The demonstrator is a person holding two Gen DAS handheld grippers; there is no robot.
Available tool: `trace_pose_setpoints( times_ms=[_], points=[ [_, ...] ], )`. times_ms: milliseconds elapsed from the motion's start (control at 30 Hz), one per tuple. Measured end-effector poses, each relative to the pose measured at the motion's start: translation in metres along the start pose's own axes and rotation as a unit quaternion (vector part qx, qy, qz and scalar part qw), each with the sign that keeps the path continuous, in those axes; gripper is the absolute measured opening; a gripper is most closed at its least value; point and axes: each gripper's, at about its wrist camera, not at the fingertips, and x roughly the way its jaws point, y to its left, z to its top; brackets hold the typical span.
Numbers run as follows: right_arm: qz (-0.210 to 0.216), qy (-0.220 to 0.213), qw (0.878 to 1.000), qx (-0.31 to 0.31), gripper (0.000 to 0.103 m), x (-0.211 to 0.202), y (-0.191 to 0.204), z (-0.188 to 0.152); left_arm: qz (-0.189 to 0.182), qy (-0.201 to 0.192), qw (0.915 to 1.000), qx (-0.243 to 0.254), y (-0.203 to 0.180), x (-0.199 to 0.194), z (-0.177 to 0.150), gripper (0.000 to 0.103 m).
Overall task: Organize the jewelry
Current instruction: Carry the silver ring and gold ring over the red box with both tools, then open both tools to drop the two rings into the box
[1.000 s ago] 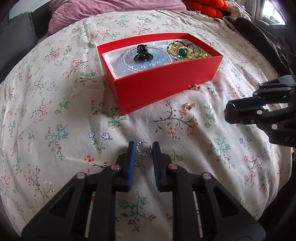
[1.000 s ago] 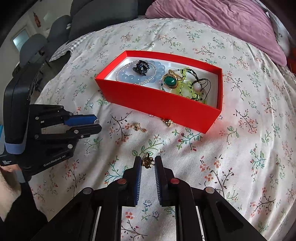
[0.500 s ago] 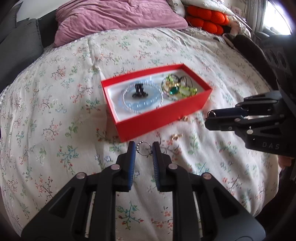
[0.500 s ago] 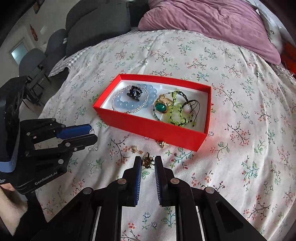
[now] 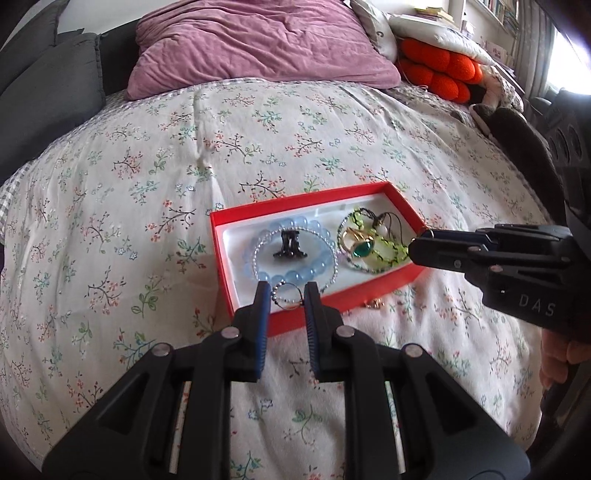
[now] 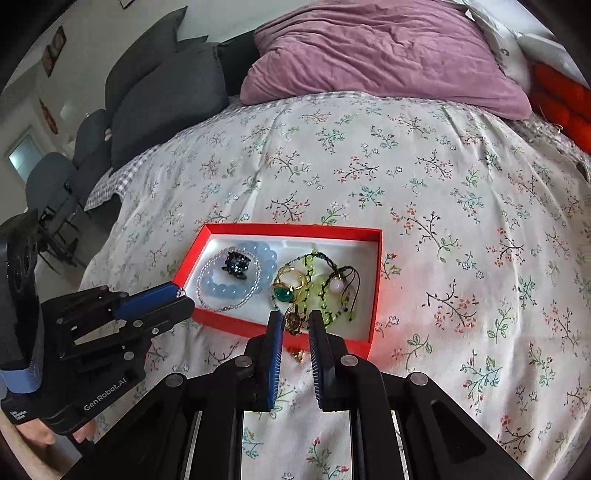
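A bedroom in a home: a bed (image 6: 424, 192) under a flowered cover, a purple pillow (image 6: 384, 55) at its head, dark grey cushions (image 6: 166, 92) beside it, and bookshelves (image 5: 495, 14) by a bright window.

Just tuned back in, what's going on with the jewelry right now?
A person holds both grippers above the near edge of the red box on the floral bedspread. The left gripper is shut on a small beaded ring, and the right gripper is shut on a small gold piece. Bracelets and a green-stone ring already lie in the box. One gold piece lies on the bedspread.
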Motion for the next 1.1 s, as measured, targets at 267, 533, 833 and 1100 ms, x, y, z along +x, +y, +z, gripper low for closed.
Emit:
trace_pose_setpoints(
  times_ms=[267, 533, 833, 1100],
  points=[
    [-0.012, -0.003, 1.000, 0.004, 0.015, 0.013, -0.001, 0.008, 0.013, -0.001, 0.9999, -0.011, 0.000, 0.011, 0.006, 0.020],
    [-0.022, -0.004, 1.000, -0.001, 0.015, 0.018, -0.003, 0.009, 0.017, 0.002, 0.9998, -0.006, 0.000, 0.014, 0.007, 0.020],
    [-0.021, 0.007, 1.000, -0.006, 0.023, 0.015, -0.003, 0.009, 0.027, 0.002, 0.9996, 0.004, -0.002, 0.007, 0.007, 0.030],
    [-0.019, -0.010, 1.000, -0.011, 0.060, -0.001, 0.002, 0.005, 0.034, 0.004, 0.9994, 0.008, 0.000, -0.007, 0.000, 0.052]
  ],
)
